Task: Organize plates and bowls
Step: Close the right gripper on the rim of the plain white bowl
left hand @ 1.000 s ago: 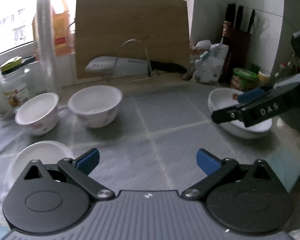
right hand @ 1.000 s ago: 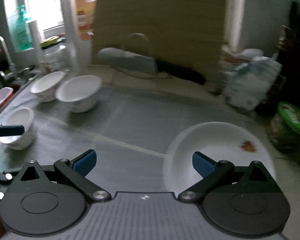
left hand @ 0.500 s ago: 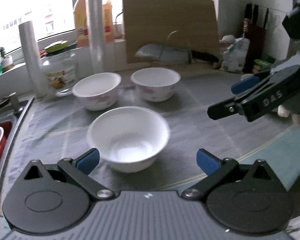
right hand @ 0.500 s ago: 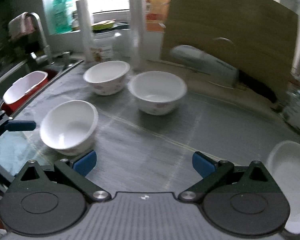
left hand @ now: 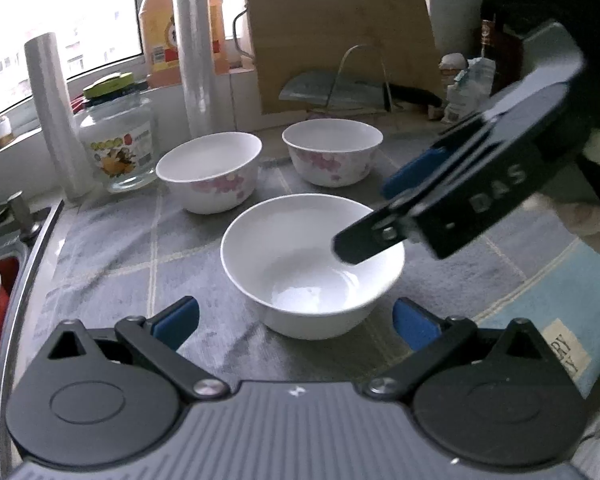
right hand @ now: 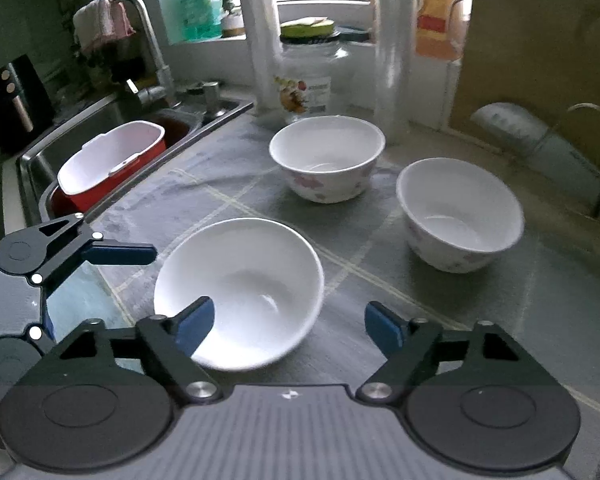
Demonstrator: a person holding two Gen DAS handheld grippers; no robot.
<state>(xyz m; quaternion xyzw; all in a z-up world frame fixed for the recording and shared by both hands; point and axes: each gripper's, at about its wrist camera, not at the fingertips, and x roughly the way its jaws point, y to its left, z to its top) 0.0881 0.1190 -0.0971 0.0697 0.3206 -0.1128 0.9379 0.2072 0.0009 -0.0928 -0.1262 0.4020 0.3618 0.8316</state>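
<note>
A plain white bowl (left hand: 312,264) (right hand: 240,292) stands upright on the grey checked mat. My left gripper (left hand: 296,324) is open just in front of it, its pads wider than the bowl and apart from it. My right gripper (right hand: 288,326) (left hand: 364,220) reaches in from the right; its jaws are closing. One pad hangs over the bowl's inside and the other is outside the rim, neither pressing on it. Two flowered bowls (left hand: 210,172) (left hand: 332,150) stand behind. One of the left gripper's fingers (right hand: 120,254) shows left of the bowl.
A sink with a red tub (right hand: 112,164) and a tap (right hand: 148,40) lies to the left. A glass jar (left hand: 118,148), film rolls (left hand: 196,48), a cutting board (left hand: 340,36) and a racked knife (left hand: 340,88) line the back. A blue cloth (left hand: 540,308) lies at the right.
Both views swung left, away from the white plates to the bowls. Both grippers came up to the plain bowl; the right one now straddles its rim, jaws narrower.
</note>
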